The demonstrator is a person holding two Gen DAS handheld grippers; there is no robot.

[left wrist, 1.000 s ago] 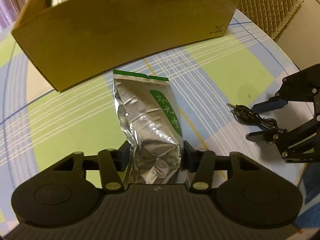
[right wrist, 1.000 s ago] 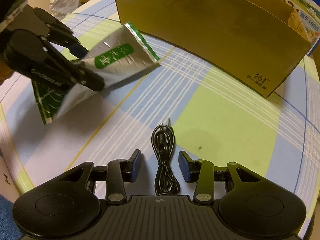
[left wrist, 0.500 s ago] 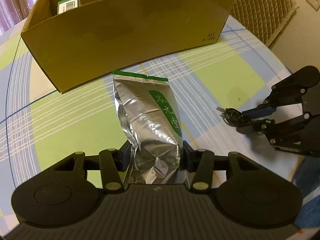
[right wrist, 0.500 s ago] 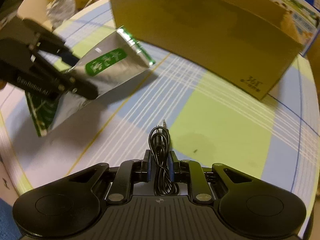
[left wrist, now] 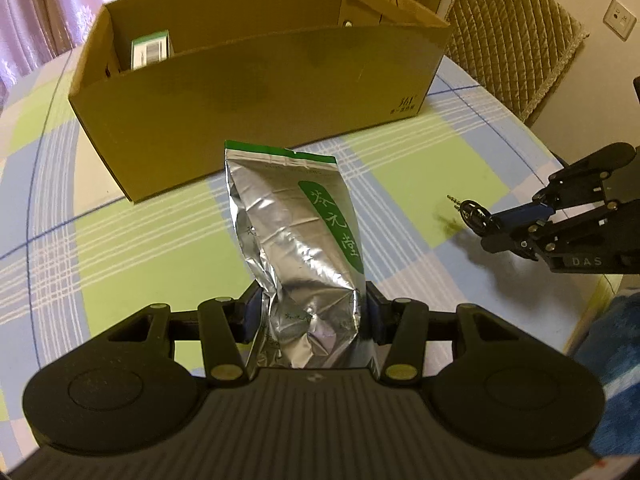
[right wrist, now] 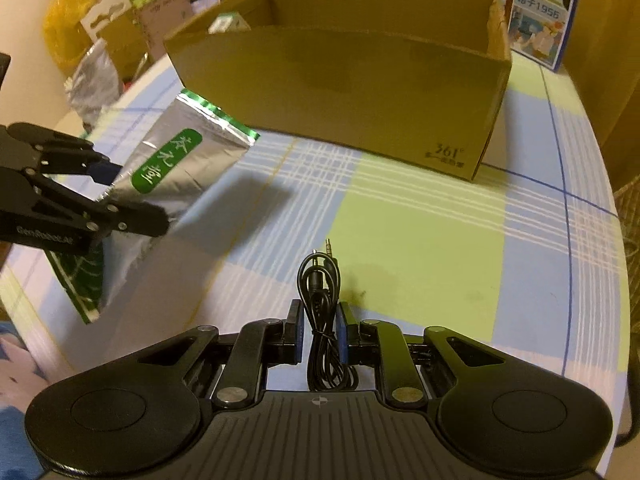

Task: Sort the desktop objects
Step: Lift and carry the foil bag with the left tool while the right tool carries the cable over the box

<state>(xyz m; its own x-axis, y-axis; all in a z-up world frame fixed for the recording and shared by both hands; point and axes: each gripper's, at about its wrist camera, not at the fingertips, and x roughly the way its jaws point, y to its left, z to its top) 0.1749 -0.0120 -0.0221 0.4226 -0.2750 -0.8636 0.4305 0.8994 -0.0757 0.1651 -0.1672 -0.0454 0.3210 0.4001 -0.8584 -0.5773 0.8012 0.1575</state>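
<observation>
My left gripper [left wrist: 312, 314] is shut on a silver foil tea bag [left wrist: 296, 236] with a green label and holds it above the table, in front of an open cardboard box [left wrist: 260, 80]. My right gripper [right wrist: 319, 334] is shut on a coiled black audio cable [right wrist: 320, 296] and holds it off the table. In the right wrist view the left gripper [right wrist: 120, 196] and the bag [right wrist: 176, 164] are at the left. In the left wrist view the right gripper [left wrist: 500, 224] and the cable [left wrist: 470, 212] are at the right. A green and white packet [left wrist: 150, 48] stands inside the box at its left end.
The round table has a checked green, blue and white cloth [right wrist: 420, 240]. A quilted chair [left wrist: 512, 32] stands beyond the table's right edge. A blue printed carton [right wrist: 520, 4] stands behind the box. Bags and boxes [right wrist: 100, 48] are piled off the table at the left.
My right gripper shut on the cable and lifted it off the table. Both grippers have risen with their loads, so the inside of the box now shows.
</observation>
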